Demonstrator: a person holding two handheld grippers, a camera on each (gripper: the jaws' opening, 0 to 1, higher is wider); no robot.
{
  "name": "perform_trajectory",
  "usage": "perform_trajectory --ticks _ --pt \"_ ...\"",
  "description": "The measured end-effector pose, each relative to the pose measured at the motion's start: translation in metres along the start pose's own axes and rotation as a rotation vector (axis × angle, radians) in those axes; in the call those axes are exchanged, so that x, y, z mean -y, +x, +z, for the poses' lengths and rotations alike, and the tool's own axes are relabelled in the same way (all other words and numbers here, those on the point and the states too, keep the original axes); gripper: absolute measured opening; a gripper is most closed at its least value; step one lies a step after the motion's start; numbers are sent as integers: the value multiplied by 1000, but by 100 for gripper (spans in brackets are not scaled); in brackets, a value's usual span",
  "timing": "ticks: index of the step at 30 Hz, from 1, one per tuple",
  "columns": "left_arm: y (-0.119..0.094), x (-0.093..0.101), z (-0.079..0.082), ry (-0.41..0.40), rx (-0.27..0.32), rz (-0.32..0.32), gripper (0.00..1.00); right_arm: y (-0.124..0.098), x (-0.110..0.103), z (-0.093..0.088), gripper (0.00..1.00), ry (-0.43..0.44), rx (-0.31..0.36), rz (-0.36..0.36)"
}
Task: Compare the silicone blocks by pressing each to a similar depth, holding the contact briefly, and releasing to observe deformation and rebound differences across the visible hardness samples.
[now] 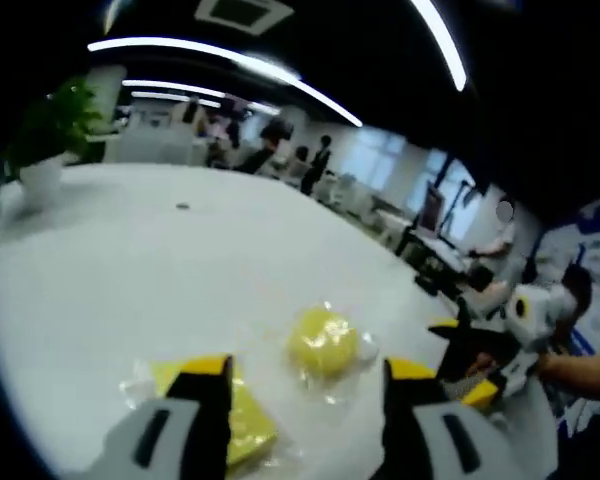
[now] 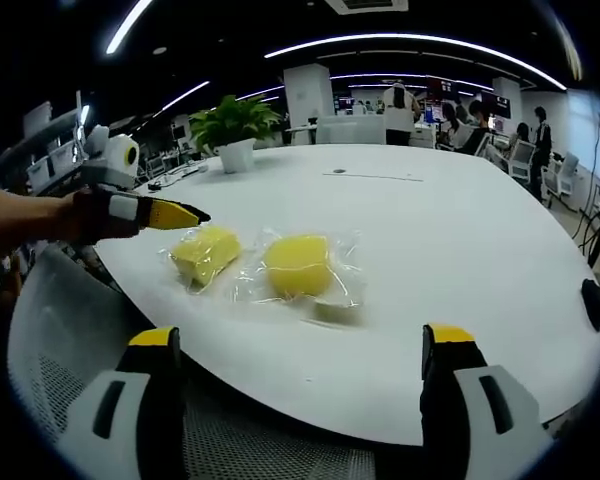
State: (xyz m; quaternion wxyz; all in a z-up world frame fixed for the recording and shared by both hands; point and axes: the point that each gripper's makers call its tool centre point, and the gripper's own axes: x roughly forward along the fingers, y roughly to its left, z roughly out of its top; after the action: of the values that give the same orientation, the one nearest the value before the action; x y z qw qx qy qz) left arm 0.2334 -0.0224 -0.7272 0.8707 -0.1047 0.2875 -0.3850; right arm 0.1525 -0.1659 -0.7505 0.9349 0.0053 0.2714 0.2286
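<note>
Two yellow silicone blocks in clear bags lie side by side on a white table. The rounded block sits just ahead of my open left gripper. The flatter block is partly hidden behind that gripper's left jaw. In the right gripper view the left gripper comes in from the left and hovers beside the flatter block without touching it. My right gripper stands open off the table's near edge, well short of both blocks. It also shows in the left gripper view, held by a hand.
A potted plant stands at the table's far side. A grey mesh chair back is below the table edge near my right gripper. Desks and people fill the office behind. A small dark object lies at the table's right edge.
</note>
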Motion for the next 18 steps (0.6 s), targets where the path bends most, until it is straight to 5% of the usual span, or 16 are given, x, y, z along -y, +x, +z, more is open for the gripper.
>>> perform_trajectory --ticks 18 --pt "33 -5 -8 -171 -18 -32 54 -1 1 -2 91 10 -4 -12"
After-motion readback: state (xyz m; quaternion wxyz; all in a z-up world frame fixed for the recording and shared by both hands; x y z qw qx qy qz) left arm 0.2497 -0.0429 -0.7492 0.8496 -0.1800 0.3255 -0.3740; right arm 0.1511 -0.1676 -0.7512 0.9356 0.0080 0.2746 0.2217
